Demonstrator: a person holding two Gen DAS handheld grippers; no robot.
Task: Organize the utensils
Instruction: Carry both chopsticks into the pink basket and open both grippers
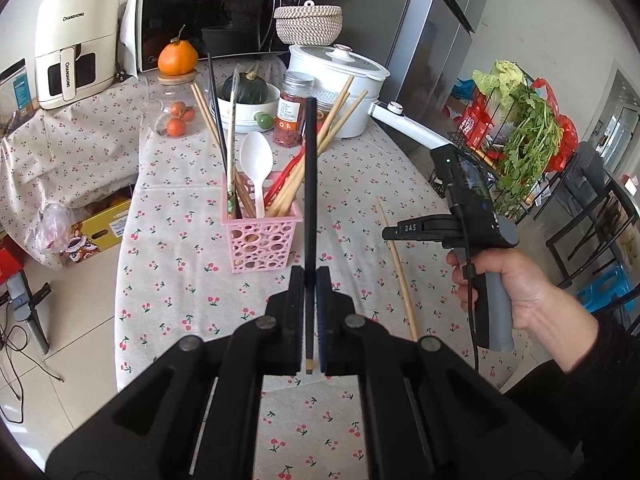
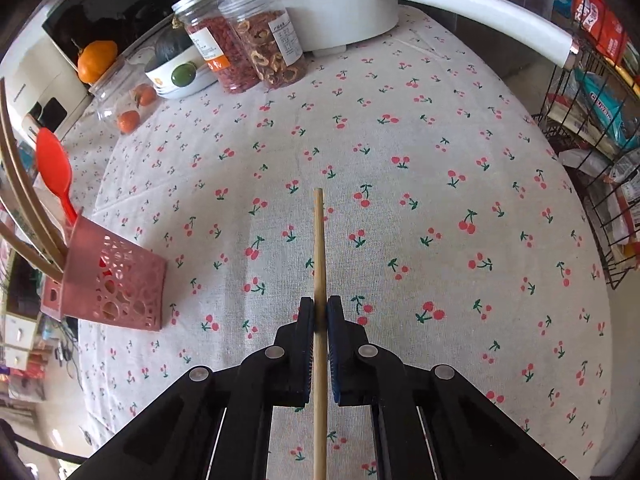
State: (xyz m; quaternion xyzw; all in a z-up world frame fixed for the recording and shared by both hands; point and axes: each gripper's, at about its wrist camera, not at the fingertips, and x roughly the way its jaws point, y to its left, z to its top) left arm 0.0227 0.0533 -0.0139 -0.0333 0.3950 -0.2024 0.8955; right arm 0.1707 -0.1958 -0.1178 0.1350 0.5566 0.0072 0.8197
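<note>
My left gripper (image 1: 310, 280) is shut on a black chopstick (image 1: 310, 184) that points up toward the pink perforated holder (image 1: 262, 240). The holder stands on the cherry-print tablecloth (image 1: 180, 280) and holds several wooden chopsticks, a white spoon (image 1: 257, 160) and a red spoon. My right gripper (image 2: 319, 312) has its jaws closed against a wooden chopstick (image 2: 319, 248) that runs forward over the cloth. In the left wrist view this wooden chopstick (image 1: 398, 268) lies to the right of the holder, by the right gripper's body (image 1: 424, 232). The holder shows at the left of the right wrist view (image 2: 116, 284).
Behind the holder stand spice jars (image 1: 294, 108), a bowl with a dark squash (image 1: 250, 98), a glass jar with oranges (image 1: 174, 108), a white pot with a long handle (image 1: 340, 80) and a microwave (image 1: 216, 12). A wire rack with greens (image 1: 516, 132) stands at the right.
</note>
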